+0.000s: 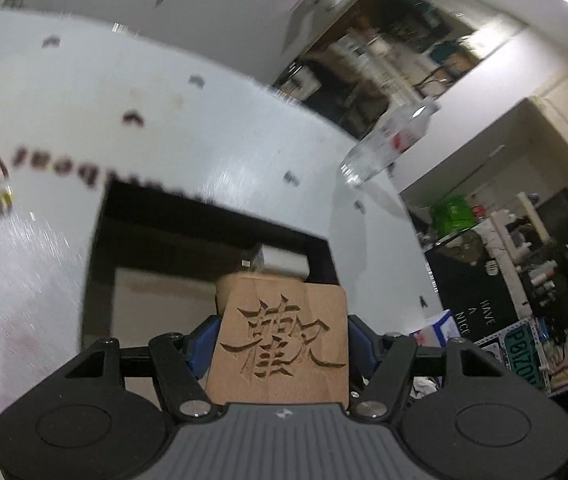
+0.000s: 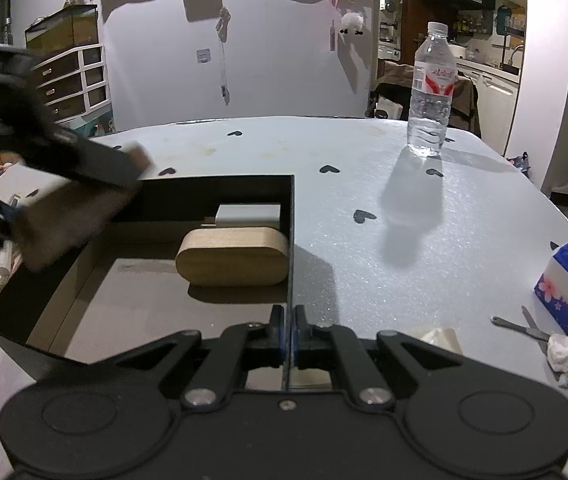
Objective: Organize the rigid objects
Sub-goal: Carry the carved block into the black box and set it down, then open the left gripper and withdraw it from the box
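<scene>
Wooden block [image 1: 280,344] gripped in left claw [image 1: 280,350] above one black box [image 2: 293,216].
Right claw [image 2: 287,334] pinches the box wall; one oval block [image 2: 232,258] inside, one bottle [image 2: 431,92] on worktop [image 2: 424,240].

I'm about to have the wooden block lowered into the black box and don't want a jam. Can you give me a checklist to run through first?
1. Left gripper shut on the carved wooden block: ok.
2. Right gripper pinching the near wall of the black box, steadying it: ok.
3. Bare floor in the box beside the oval wooden piece: ok, the near-left part is open.
4. Block over the box opening: ok, though the left wrist view is motion-blurred.
5. Block level for setting down: cannot tell.
6. Water bottle apart from the box: ok.
</scene>
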The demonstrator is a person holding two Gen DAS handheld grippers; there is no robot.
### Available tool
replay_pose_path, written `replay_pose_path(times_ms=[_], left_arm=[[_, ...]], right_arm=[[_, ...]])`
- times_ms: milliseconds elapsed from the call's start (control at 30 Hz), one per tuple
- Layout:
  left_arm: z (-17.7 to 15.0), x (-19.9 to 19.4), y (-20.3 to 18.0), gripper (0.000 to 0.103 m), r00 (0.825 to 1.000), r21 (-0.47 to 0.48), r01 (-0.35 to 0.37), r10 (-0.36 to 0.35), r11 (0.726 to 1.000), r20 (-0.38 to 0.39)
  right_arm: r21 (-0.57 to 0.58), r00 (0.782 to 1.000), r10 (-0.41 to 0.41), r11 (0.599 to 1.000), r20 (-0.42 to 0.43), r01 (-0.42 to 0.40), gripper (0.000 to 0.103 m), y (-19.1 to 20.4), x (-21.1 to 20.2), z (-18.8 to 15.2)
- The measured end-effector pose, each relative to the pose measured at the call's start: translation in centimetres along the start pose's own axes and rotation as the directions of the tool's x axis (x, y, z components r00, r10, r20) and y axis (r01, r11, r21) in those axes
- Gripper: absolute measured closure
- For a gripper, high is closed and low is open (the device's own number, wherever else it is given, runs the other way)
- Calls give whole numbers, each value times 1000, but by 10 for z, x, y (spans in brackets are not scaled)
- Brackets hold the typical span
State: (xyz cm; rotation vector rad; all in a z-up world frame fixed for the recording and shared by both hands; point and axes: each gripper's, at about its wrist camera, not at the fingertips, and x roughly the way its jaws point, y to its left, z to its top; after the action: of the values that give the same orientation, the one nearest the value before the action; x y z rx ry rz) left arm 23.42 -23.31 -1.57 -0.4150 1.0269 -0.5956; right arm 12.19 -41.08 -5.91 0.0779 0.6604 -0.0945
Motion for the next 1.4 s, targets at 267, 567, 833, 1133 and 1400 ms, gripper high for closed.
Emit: replay_pose_path(times_ms=[267,567,833,1133,1400], left_arm=[[-1,35,-1,36,996,-85,-81,78,993,-45],[-4,56,6,33,993,-146,-85,72,986,-93],[-5,47,9,31,995,-141,-39,26,989,-95],[-8,53,-2,32,994,-90,11,-21,996,-109],[-10,56,-4,30,993,-68,31,-38,997,-110]], right_arm=[[-8,1000,3,1000,0,-3,98,0,0,0],[-7,1000,8,1000,2,-8,98,0,0,0],[-7,1000,9,1000,2,-9,98,-1,-1,0],[-7,1000,5,1000,0,-5,98,0,-1,0],[-9,1000,3,1000,-1,-3,98,0,-1,0]])
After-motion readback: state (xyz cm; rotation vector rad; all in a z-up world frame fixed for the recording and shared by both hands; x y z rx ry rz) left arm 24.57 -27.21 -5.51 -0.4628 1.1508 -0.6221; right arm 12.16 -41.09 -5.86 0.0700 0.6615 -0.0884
